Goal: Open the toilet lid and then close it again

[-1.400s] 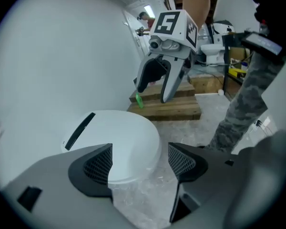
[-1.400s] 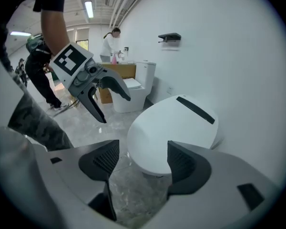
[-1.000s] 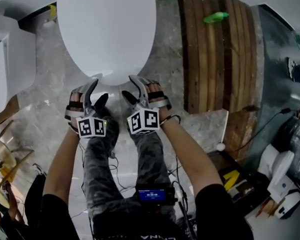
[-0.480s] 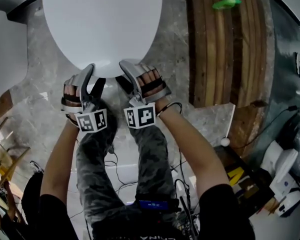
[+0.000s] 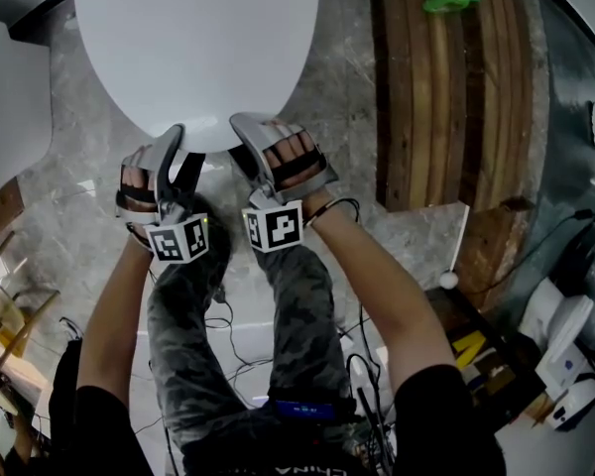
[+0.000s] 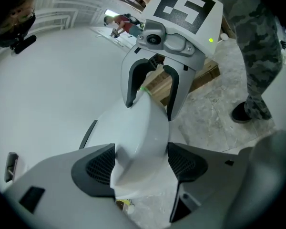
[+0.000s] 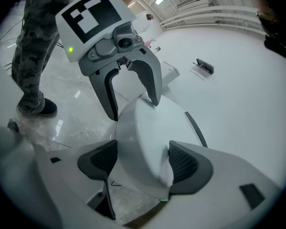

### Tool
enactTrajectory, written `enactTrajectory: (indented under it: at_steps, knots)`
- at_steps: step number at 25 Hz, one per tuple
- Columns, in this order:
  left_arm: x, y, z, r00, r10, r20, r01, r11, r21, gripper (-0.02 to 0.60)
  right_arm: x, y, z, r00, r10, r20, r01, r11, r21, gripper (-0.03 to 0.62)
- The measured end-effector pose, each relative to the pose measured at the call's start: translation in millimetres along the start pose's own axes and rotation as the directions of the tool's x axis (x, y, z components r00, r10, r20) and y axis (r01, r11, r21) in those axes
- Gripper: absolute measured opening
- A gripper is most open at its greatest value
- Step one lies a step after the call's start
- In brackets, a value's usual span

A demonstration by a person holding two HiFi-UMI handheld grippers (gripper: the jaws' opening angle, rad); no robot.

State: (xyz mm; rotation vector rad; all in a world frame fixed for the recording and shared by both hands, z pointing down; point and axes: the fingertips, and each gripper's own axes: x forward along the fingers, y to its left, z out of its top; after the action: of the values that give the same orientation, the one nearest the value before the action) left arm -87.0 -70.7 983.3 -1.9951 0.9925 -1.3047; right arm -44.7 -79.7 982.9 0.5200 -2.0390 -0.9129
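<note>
The white toilet lid [image 5: 198, 48] lies flat and fills the top of the head view. Both grippers sit side by side at its front edge. My left gripper [image 5: 181, 152] straddles the lid's rounded front rim [image 6: 143, 128], jaws spread wide, pads [image 6: 100, 171] close against it on either side. My right gripper [image 5: 240, 139] straddles the same rim [image 7: 148, 128] just to the right. Its jaws have just been opening, with the rim still between them and no visible squeeze. Each gripper view shows the other gripper facing it: the right one [image 6: 150, 94], the left one [image 7: 131, 97].
A wooden slatted platform [image 5: 446, 97] with a green object [image 5: 453, 0] stands right of the toilet. The person's legs in camouflage trousers [image 5: 288, 305] stand on the marble floor behind the grippers, with cables by the feet. A white fixture [image 5: 10, 97] is at the left.
Both grippers have sunk and rolled, and their jaws now reach over the lid's front edge. The lid fills more of the head view than a second ago.
</note>
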Motion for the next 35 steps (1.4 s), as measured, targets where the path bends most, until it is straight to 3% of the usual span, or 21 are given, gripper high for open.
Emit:
enactTrajectory:
  at_steps: [7,17,35]
  knots:
    - [-8.0,8.7,7.5,1.000,-0.015,0.027,0.014,1.000,0.015,0.342,-7.4,-7.0,6.4,1.000,0.020,0.019,-0.020,1.000,-0.008,0.325]
    - [-47.6,51.0,34.6,0.994,-0.056,0.095,0.053,0.998,0.031,0.324,-44.3,-50.5,35.2,0.995,0.080,0.068,-0.081,0.997,0.019,0.324]
    - [-127.7,227.4,99.9,0.959,-0.179,0.220,0.201,0.976,-0.081,0.264,-119.3,-224.6,116.0,0.942,0.282,0.179,-0.296,0.954,0.054,0.289]
